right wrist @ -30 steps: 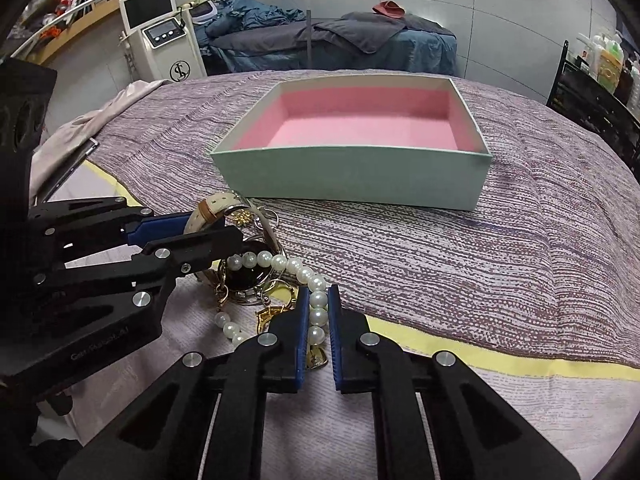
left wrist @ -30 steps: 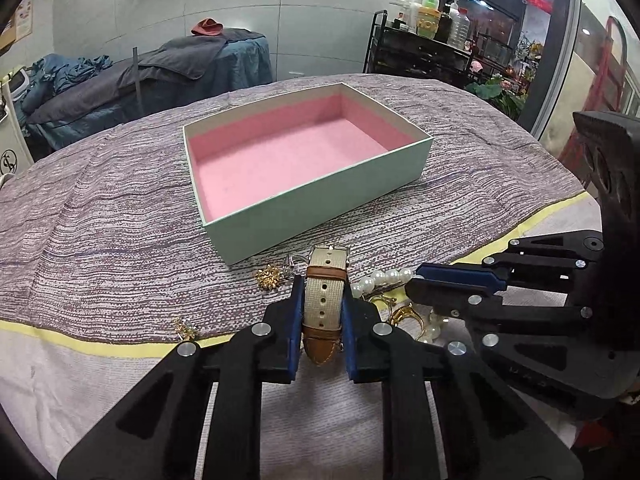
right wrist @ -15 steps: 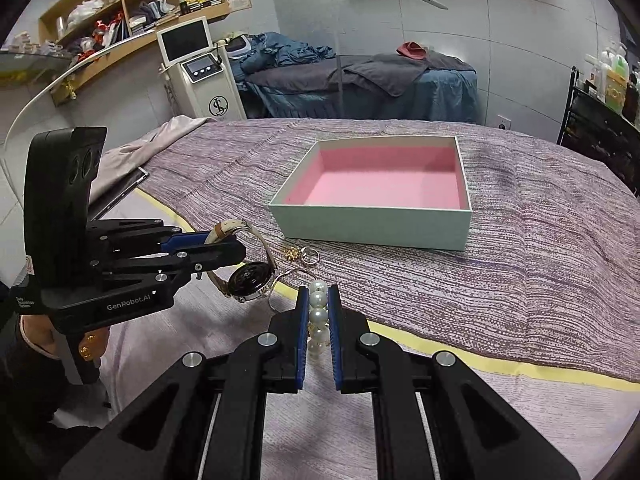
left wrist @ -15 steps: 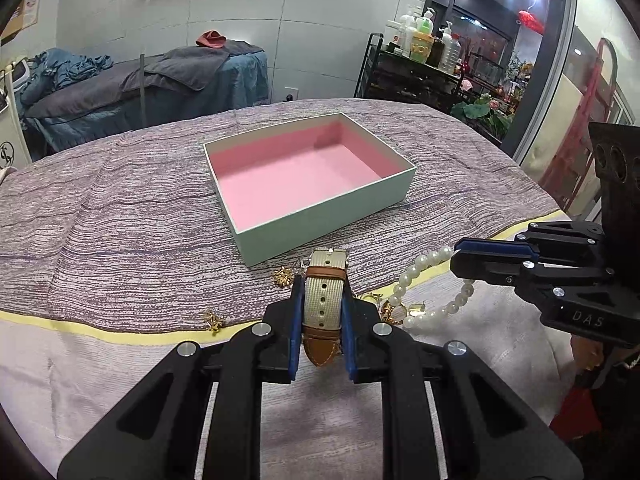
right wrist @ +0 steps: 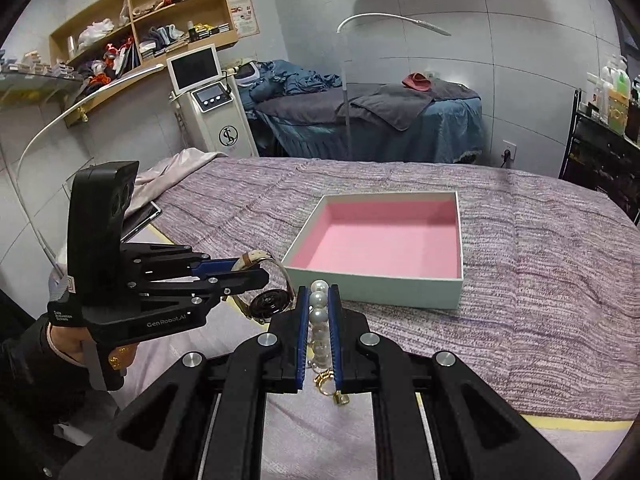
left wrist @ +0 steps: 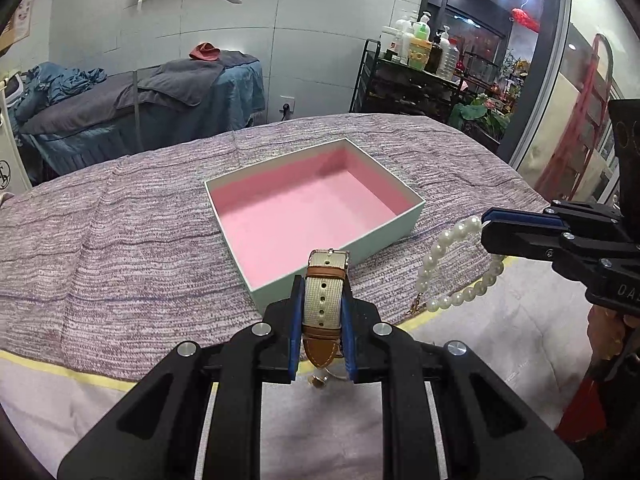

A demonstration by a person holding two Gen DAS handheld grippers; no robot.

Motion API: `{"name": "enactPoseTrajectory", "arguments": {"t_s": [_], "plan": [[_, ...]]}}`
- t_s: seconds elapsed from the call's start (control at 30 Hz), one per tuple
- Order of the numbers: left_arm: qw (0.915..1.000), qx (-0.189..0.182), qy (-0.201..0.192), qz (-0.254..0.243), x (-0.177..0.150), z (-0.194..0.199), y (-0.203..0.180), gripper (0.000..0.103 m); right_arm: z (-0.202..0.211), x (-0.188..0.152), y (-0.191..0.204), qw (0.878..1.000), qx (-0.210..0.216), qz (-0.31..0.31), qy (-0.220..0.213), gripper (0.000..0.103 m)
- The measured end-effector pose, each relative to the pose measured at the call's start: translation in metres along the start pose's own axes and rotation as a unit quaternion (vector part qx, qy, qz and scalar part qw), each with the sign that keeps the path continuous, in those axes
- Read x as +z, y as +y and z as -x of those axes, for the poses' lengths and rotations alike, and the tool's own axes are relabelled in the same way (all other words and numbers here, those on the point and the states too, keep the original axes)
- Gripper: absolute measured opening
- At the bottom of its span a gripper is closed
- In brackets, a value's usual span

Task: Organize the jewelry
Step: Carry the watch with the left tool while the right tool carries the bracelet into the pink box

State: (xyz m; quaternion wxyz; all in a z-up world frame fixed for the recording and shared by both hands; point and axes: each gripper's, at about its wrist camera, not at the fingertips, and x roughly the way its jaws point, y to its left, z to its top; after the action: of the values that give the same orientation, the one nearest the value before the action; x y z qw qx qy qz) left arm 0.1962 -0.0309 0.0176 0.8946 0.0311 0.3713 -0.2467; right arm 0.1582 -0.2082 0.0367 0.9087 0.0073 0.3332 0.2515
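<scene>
A pale green box with a pink lining (left wrist: 276, 290) (right wrist: 384, 290) sits open and empty on the purple bedspread. My left gripper (left wrist: 322, 292) is shut on a watch with a beige and brown strap (left wrist: 323, 304), held above the bed just before the box's near corner; its dark dial (right wrist: 268, 304) shows in the right wrist view. My right gripper (right wrist: 319, 300) is shut on a pearl strand (right wrist: 319, 320), which hangs in a loop (left wrist: 452, 276) to the right of the box. Gold pieces (right wrist: 330, 384) dangle under the pearls.
The purple bedspread (left wrist: 100, 248) has a yellow band (left wrist: 56, 372) near its front edge. A treatment bed with blue covers (right wrist: 360, 120), a white machine (right wrist: 212, 108) and a black rack of bottles (left wrist: 420, 76) stand behind.
Both grippers have risen well above the bed, lifting the watch and the pearl strand clear of the jewelry pile. The box now lies lower and farther off in both views.
</scene>
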Motion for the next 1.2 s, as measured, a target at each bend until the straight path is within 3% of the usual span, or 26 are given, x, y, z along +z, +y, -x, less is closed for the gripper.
{"name": "enactPoseTrajectory", "arguments": {"t_s": [0.1, 0.27, 0.53, 0.8, 1.1, 1.2], "plan": [[1.0000, 0.001, -0.003, -0.002, 0.017, -0.010, 0.003, 0.017, -0.003, 0.015, -0.005, 1.000, -0.010, 0.000, -0.018, 0.009], [0.9990, 0.042, -0.008, -0.016, 0.044, -0.036, 0.006, 0.017, -0.027, 0.039, -0.020, 0.998, -0.049, -0.002, -0.031, 0.009], [0.9975, 0.066, 0.023, -0.009, 0.068, -0.093, 0.013, 0.017, -0.091, 0.048, -0.057, 0.997, -0.057, -0.060, 0.005, 0.009], [0.9959, 0.075, 0.051, 0.004, 0.064, -0.130, 0.021, 0.017, -0.126, 0.030, -0.071, 0.992, -0.092, -0.078, 0.043, 0.009], [0.9947, 0.086, 0.055, -0.007, 0.060, -0.139, 0.023, 0.017, -0.133, 0.021, -0.069, 0.989, -0.132, -0.043, 0.047, 0.009], [0.9942, 0.092, 0.055, -0.012, 0.060, -0.136, 0.022, 0.019, -0.130, 0.024, -0.068, 0.990, -0.134, -0.032, 0.041, 0.016]]}}
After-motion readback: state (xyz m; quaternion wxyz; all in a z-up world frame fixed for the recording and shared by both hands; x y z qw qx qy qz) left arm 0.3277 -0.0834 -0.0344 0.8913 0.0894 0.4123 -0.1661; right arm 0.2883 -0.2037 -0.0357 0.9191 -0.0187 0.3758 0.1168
